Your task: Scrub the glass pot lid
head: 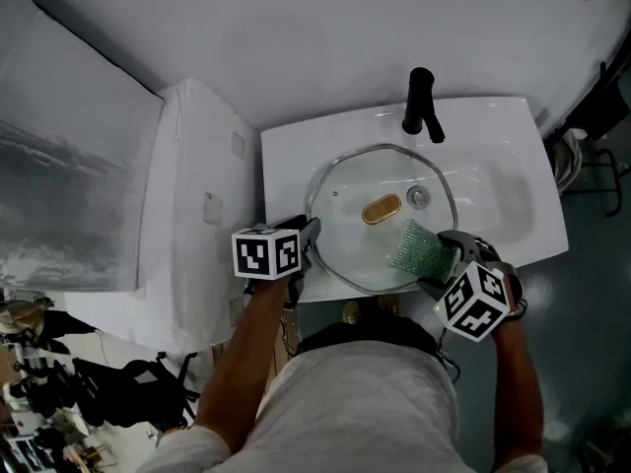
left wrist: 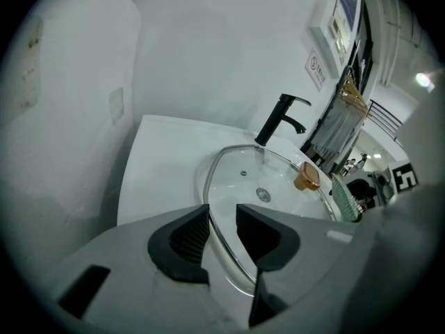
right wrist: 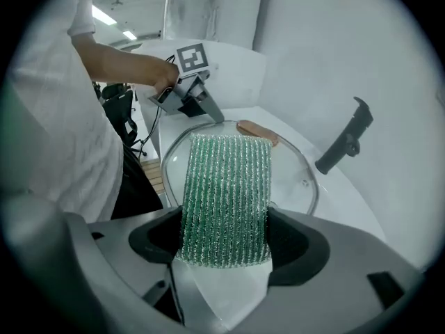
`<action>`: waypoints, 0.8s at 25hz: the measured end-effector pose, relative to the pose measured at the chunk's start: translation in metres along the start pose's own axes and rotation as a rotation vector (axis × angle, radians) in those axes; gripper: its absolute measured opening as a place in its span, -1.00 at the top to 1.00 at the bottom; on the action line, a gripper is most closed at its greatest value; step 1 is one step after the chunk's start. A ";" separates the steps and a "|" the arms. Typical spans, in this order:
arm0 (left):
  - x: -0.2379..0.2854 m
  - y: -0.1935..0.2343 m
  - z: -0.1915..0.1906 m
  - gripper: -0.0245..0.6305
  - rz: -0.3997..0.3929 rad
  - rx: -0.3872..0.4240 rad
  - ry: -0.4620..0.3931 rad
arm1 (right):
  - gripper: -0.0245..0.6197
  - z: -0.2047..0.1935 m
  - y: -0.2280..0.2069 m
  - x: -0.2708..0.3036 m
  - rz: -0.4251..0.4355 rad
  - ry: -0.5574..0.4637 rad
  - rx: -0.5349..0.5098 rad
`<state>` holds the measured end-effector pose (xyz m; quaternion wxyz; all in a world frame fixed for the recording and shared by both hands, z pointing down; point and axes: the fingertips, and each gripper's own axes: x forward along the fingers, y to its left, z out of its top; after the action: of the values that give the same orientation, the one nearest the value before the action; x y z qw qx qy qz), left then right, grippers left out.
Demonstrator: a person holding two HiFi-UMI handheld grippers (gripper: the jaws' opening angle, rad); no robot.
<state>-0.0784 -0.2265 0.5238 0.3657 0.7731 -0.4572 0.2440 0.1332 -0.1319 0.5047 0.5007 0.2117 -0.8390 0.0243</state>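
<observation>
Head view takes in the whole scene at once: a white sink [head: 296,156] with a black faucet [head: 422,101] at its far edge, and the glass pot lid [head: 345,215] lying over the basin with its dome and amber knob [head: 382,209] facing up. The knob is oblong, and its long axis runs from near left to far right. This view cannot show how each tool grips. The left gripper view does: the left gripper [left wrist: 222,232] has its pads pinched on the lid's metal rim at the near left, one pad outside the rim and one over the glass. The drain [left wrist: 263,195] shows through the glass beyond. The right gripper view shows the right gripper [right wrist: 226,239] clamped on the near end of a green scouring pad [right wrist: 226,193]. The pad's long axis points straight out from the jaws toward the knob and the far left. It also shows the person's bare forearm and white shirt at the left. From above, the pad [head: 419,249] sits over the near right part of the lid. Whether it touches the glass cannot be told, nor whether the lid lies level.
</observation>
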 end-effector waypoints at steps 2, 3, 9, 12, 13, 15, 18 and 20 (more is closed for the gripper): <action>0.000 0.001 0.000 0.53 0.007 0.000 0.003 | -0.16 -0.008 -0.011 -0.005 -0.007 -0.040 0.038; 0.000 0.001 -0.001 0.53 0.009 -0.001 0.004 | -0.16 -0.011 -0.015 -0.007 -0.009 -0.061 0.059; 0.000 0.001 -0.001 0.53 0.020 0.010 0.003 | -0.16 -0.017 -0.029 -0.019 -0.011 -0.180 0.188; -0.001 0.000 0.000 0.53 0.026 0.022 -0.005 | -0.16 -0.004 -0.031 -0.029 -0.001 -0.270 0.252; -0.002 0.000 0.000 0.53 0.028 0.025 -0.009 | -0.16 0.001 -0.032 -0.032 0.001 -0.303 0.273; -0.004 -0.002 0.002 0.53 0.024 0.027 -0.024 | -0.16 0.012 -0.034 -0.040 0.002 -0.369 0.316; -0.011 -0.008 0.008 0.50 0.012 0.043 -0.053 | -0.16 0.033 -0.038 -0.052 0.009 -0.459 0.373; -0.017 -0.014 0.015 0.47 0.012 0.067 -0.078 | -0.16 0.046 -0.040 -0.058 0.013 -0.502 0.386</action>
<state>-0.0736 -0.2254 0.4976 0.3201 0.7911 -0.4673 0.2310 0.1337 -0.1604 0.4253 0.2285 0.2967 -0.9176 0.1333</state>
